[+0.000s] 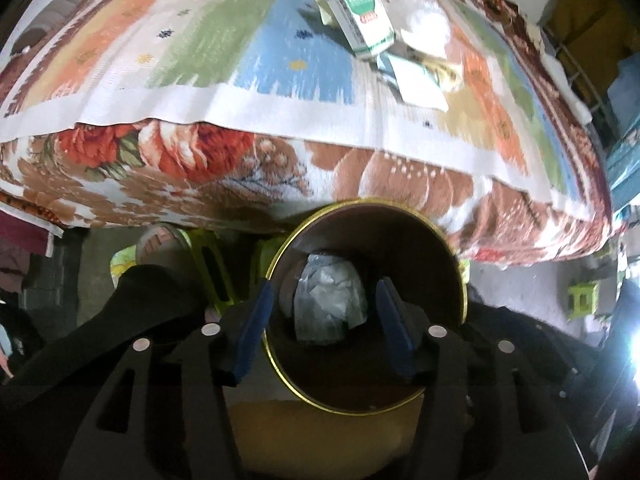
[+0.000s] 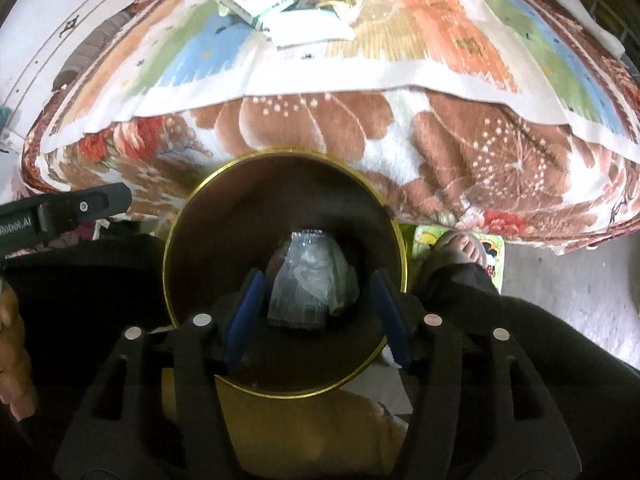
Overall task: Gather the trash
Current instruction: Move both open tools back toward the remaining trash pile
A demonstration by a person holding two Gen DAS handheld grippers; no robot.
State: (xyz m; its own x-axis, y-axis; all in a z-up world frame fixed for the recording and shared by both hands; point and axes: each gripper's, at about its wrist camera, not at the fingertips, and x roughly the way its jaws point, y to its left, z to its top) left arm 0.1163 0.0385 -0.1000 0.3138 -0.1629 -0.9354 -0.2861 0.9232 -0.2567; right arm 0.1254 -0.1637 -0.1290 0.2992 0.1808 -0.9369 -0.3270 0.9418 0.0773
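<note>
Bedside: both grippers [image 1: 324, 332] [image 2: 316, 320] agape above bin [image 1: 452, 256]

Bin [image 1: 436, 236] lower rim hidden behind jaws; carton [image 1: 362, 12] print blurred; bed [image 1: 240, 176] cut off.

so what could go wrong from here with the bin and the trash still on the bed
1. Both grippers, left and right, sit open over the gold-rimmed bin, so neither grips it; a knock could tip it.
2. The green and white carton and the white packet lie far up the bed; carried that far, either may drop short of the bin.
3. A bare foot stands beside the bin and might bump it.
</note>
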